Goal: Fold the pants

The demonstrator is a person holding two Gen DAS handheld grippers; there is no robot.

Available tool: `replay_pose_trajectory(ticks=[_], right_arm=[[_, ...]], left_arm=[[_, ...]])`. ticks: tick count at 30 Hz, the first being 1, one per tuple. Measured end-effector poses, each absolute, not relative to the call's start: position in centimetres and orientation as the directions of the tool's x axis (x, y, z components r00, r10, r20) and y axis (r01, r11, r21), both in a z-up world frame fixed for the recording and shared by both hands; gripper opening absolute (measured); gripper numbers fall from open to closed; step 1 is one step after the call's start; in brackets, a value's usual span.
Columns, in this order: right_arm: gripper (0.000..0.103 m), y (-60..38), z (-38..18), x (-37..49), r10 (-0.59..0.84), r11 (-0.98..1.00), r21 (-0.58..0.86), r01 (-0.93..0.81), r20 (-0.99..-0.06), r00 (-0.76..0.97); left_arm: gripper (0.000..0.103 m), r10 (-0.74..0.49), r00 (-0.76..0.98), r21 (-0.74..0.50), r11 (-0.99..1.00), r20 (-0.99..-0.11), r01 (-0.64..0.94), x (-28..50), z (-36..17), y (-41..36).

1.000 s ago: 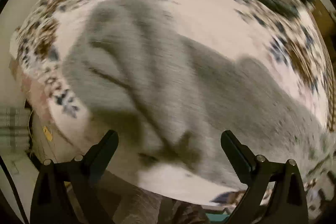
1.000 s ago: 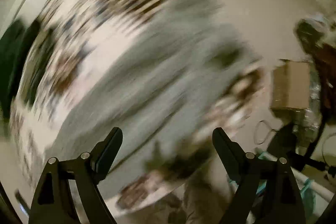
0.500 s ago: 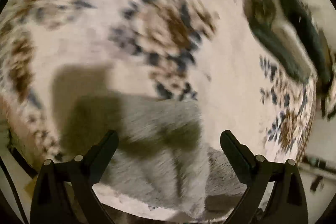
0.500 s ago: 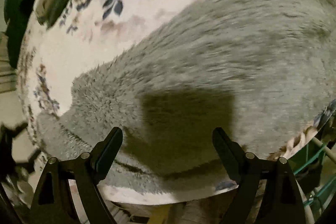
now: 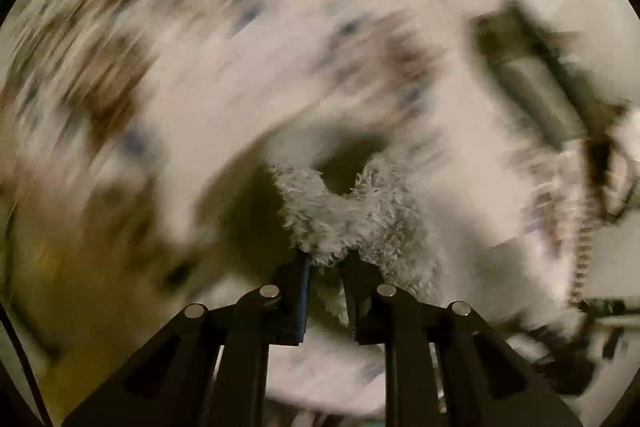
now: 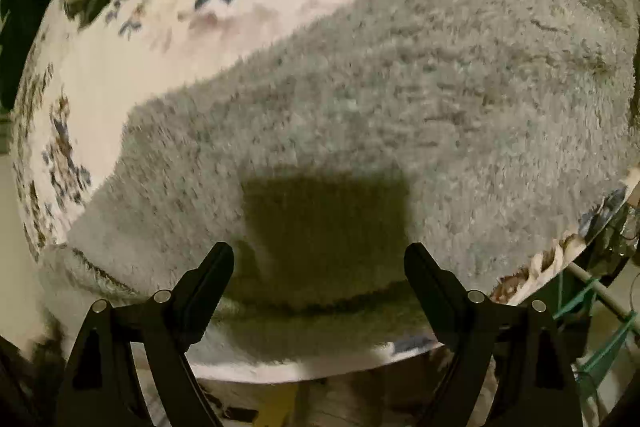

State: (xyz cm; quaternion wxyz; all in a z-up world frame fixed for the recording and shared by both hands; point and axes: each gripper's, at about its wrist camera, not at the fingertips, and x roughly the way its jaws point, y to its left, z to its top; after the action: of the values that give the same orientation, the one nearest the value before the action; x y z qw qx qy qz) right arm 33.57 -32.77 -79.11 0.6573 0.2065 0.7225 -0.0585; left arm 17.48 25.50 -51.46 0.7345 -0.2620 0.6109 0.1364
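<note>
Left gripper (image 5: 326, 261): jaws have just been closing and are now pinching a fluffy grey edge of the pants (image 5: 344, 215). Right gripper (image 6: 319, 263) is hovering with jaws spread wide, nothing between them, above the pants lying flat on the floral bedspread (image 6: 132, 67) beyond.

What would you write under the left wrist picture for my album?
Left gripper pinches a fluffy grey pants edge above the blurry flowery cloth.
</note>
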Motion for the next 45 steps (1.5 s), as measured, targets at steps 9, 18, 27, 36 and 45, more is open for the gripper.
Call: replay_pose_trajectory(ticks=[9,18,27,36,45], right_arm=[[0.089,-30.1,-75.7,36.3,0.27,0.941,0.256,0.221,-0.962,-0.037],[0.089,-30.3,-77.2,46.1,0.308,0.937,0.286,0.201,-0.948,-0.083],[0.053,-23.8,-84.6,50.4,0.483,0.872,0.469,0.138,-0.783,-0.393],[0.001,-24.1,-77.4,54.0,0.397,0.917,0.394,0.062,-0.916,-0.054],[0.092,-23.3,-80.7,55.5,0.393,0.911,0.412,0.006,-0.865,-0.313]], left_arm=[[0.056,-0.185,0.225,-0.291,0.632,-0.957,-0.718,13.4,-53.2,30.3],[0.066,-0.234,0.137,-0.27,0.861,-0.963,-0.431,29.4,-58.4,29.4],[0.068,-0.176,0.09,-0.197,0.913,-0.98,-0.358,29.4,-60.5,27.7],[0.07,-0.172,0.097,-0.196,0.9,-0.98,-0.389,27.4,-61.5,28.8],[0.069,-0.174,0.143,-0.22,0.876,-0.974,-0.43,26.6,-59.6,30.3]])
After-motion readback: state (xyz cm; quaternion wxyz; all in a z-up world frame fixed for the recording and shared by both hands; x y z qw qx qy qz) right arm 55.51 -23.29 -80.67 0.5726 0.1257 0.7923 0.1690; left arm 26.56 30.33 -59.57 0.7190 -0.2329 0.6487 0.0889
